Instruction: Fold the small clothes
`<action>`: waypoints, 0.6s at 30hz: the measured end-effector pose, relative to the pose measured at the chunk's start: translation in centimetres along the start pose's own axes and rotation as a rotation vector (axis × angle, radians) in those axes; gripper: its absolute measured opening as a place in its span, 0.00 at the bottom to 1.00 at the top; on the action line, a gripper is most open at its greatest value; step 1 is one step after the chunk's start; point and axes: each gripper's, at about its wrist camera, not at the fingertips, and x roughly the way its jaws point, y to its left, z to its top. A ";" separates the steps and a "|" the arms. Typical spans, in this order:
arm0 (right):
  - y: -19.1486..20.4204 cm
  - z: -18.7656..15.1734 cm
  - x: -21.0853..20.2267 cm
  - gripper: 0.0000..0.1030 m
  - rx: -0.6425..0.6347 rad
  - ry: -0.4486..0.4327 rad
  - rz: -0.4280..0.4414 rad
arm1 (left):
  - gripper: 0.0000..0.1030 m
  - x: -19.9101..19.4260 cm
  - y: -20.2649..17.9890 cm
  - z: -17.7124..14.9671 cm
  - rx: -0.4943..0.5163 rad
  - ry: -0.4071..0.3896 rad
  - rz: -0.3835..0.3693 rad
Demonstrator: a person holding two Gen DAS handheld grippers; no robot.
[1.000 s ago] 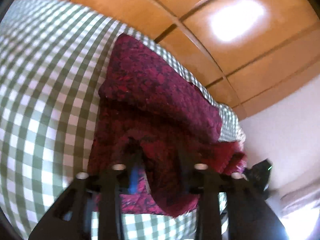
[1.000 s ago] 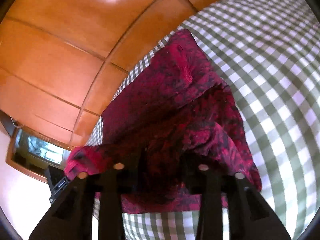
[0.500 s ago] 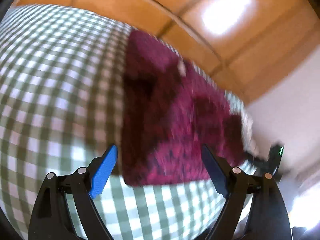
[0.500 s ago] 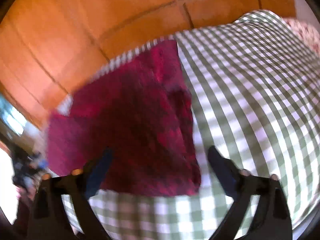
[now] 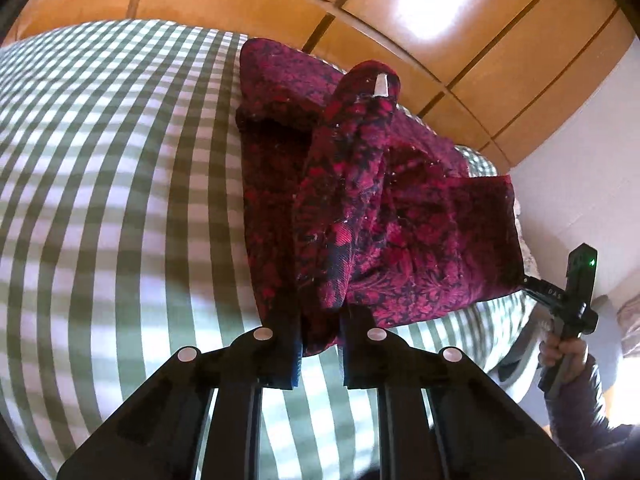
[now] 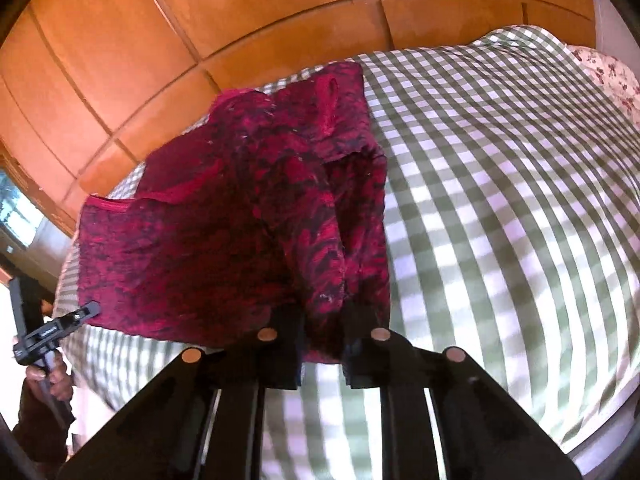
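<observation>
The left tongs [image 5: 318, 344] are pinched nearly closed on a bunched edge of the red patterned garment [image 5: 372, 208], with the cloth rising in a ridge from between the two black fingers [image 5: 286, 320]. The garment lies partly folded on a bed covered by a green-and-white checked sheet [image 5: 120, 184], close to the sheet's far edge, with a wooden panelled wall [image 5: 460, 20] behind it. A small white tag [image 5: 381, 85] shows at the garment's far end. In the right wrist view, the right tongs [image 6: 320, 346] are likewise clamped almost shut on a gathered fold of the same garment [image 6: 224, 216], at its near edge. To the right, the checked sheet [image 6: 500, 200] spreads wide, and a floral pillow [image 6: 612, 76] sits at its far corner.
</observation>
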 end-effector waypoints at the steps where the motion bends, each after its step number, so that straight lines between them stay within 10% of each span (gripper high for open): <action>1: -0.1 -0.5 -0.5 0.12 0.007 0.003 0.012 | 0.12 0.1 0.1 -0.2 -0.007 0.003 -0.005; 12: -1.0 -8.9 -5.7 0.19 -0.034 0.152 0.003 | 0.16 -4.7 -0.5 -8.9 -0.023 0.136 -0.021; 15: 0.0 -7.7 -6.5 0.44 -0.080 0.066 -0.091 | 0.43 -5.5 -0.6 -7.4 0.006 0.081 0.055; 18: 2.0 -6.0 -7.0 0.47 -0.145 -0.032 -0.145 | 0.50 -6.5 -1.3 -4.9 0.061 -0.018 0.106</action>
